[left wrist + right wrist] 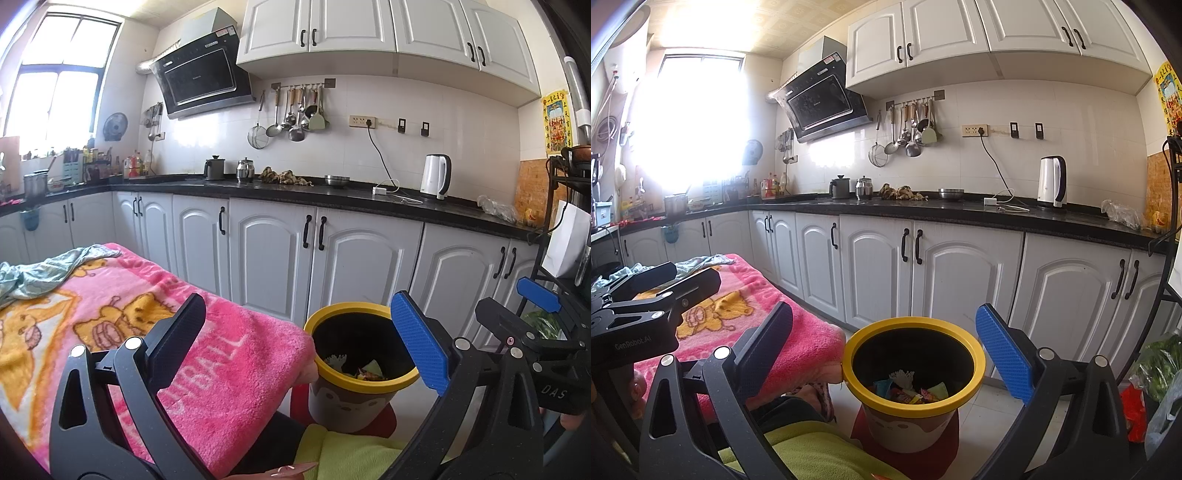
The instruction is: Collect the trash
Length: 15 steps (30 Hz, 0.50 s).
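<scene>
Item 1. Left hand-held gripper (295,339): jaws spread wide, released, nothing between the pads. It hung over the near corner of the blanket-covered desk, one pad above the blanket, the blue pad over the bin's rim.

Item 2. Right hand-held gripper (886,347): jaws likewise spread, released, empty. It was held directly before the bin, its two pads flanking the bin's mouth.

Item 3. Pink cartoon blanket (122,317): draped over the desk (812,332), its corner hanging touching or just beside the bin's rim; which, could not be told.

Item 4. Trash bin (913,369), yellow rim, brown-and-cream body: stood on a red stool (945,439) on the floor, just off the desk's near corner. Upright; long axis vertical; mouth pointed straight up. Contents: wrappers and paper scraps (908,391), filling only the bottom.

Item 5. Black kitchen counter (332,197) with white kettle (436,175): well apart, along the far wall.

Risks, as judged:
- The bin sat raised on a small stool; a knock from either gripper against the rim could tip it and spill the contents.
- The blanket's hanging corner could snag a pad and drag against the bin.
- No loose trash showed on the blanket; remaining pieces, if any, lay out of view.
</scene>
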Each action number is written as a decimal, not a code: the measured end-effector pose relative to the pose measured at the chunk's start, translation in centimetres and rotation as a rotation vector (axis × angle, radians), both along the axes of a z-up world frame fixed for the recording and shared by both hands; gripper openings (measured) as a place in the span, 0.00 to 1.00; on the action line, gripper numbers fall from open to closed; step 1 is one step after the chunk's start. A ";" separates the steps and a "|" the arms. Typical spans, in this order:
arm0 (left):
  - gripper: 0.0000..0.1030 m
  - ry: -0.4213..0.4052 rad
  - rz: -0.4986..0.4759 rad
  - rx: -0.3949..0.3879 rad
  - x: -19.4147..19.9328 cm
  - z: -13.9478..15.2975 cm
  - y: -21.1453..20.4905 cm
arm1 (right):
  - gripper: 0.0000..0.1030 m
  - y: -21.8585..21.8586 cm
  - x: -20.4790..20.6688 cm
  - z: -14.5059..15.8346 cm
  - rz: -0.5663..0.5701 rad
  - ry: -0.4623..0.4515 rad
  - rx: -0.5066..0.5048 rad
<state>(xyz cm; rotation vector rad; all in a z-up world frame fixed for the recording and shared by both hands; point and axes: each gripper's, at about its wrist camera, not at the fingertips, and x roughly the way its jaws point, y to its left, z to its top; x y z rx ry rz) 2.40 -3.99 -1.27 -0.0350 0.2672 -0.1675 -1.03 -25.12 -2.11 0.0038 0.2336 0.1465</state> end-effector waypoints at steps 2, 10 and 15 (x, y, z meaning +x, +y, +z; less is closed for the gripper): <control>0.90 0.001 -0.001 0.001 0.0 0.0 0.0 | 0.94 0.0 0.0 0.0 -0.001 0.000 0.000; 0.90 0.001 0.000 0.000 0.0 0.0 0.0 | 0.94 0.0 0.0 0.0 0.000 0.000 0.000; 0.90 -0.002 0.004 0.003 -0.1 0.0 0.0 | 0.94 0.1 0.0 0.0 0.000 0.000 -0.001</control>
